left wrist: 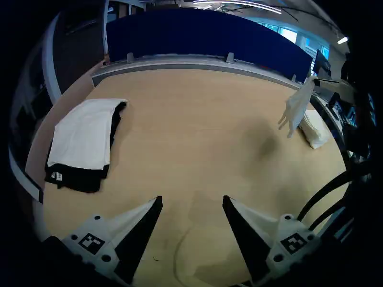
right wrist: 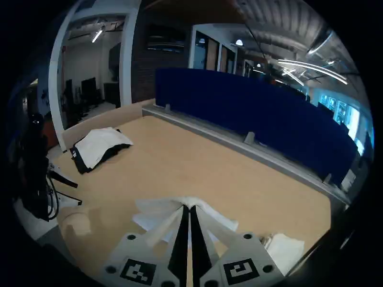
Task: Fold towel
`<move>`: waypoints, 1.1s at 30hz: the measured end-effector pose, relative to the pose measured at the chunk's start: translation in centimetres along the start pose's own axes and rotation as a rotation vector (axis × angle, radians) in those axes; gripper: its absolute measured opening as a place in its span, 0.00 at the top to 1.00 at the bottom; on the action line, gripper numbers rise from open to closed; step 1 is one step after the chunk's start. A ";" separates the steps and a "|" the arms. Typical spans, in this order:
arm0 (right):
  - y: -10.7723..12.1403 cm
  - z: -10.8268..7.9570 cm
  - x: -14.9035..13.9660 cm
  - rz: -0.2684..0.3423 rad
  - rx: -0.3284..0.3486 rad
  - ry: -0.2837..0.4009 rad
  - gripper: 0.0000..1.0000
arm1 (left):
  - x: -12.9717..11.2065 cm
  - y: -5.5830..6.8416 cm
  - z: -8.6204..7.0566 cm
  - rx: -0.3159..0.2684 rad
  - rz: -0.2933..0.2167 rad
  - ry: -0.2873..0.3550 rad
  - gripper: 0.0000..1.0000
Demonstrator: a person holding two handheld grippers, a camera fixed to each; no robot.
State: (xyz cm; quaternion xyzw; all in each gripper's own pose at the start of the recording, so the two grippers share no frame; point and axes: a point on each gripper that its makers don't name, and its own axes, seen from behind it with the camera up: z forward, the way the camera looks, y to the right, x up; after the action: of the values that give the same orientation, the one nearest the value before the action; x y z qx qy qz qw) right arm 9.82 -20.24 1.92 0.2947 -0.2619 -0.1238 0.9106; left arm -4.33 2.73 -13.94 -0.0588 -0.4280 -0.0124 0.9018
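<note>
Item 1: my left gripper [left wrist: 191, 198], fingers apart, holding nothing, above the wooden table [left wrist: 191, 124].
Item 2: my right gripper [right wrist: 188, 208], fingers pressed together on the white towel [right wrist: 153, 206], which hangs above the table.
Item 3: farther off, a folded white-on-black stack [left wrist: 84, 136].

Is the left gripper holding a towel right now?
No, the left gripper stands open above the wooden table, with nothing caught in it.

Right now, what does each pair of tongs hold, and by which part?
Right tongs pinch the white towel by a bunched edge; left tongs are open, empty.
</note>
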 end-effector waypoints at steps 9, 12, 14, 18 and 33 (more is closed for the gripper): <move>5.1 -1.1 0.8 0.009 -0.052 0.008 0.98 | 0.2 0.3 0.1 0.000 0.010 -0.001 0.07; 6.9 -1.3 1.1 0.015 -0.071 0.013 0.98 | 0.2 0.3 0.2 0.002 0.011 -0.003 0.07; 8.1 -1.5 1.2 0.012 -0.085 0.013 0.98 | 0.2 0.3 0.3 0.003 0.012 -0.003 0.07; 10.4 -1.8 1.3 0.002 -0.110 0.006 0.98 | 0.3 0.3 0.3 0.005 0.015 -0.004 0.07; 18.9 -2.7 1.7 0.018 -0.200 0.002 0.98 | 0.3 0.7 0.8 0.006 0.020 -0.014 0.07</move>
State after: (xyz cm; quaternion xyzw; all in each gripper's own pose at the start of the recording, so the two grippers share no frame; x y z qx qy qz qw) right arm 14.03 -4.54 12.15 0.2000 -0.2501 -0.1408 0.9368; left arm -4.75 3.49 -13.26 -0.0606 -0.4335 -0.0019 0.8991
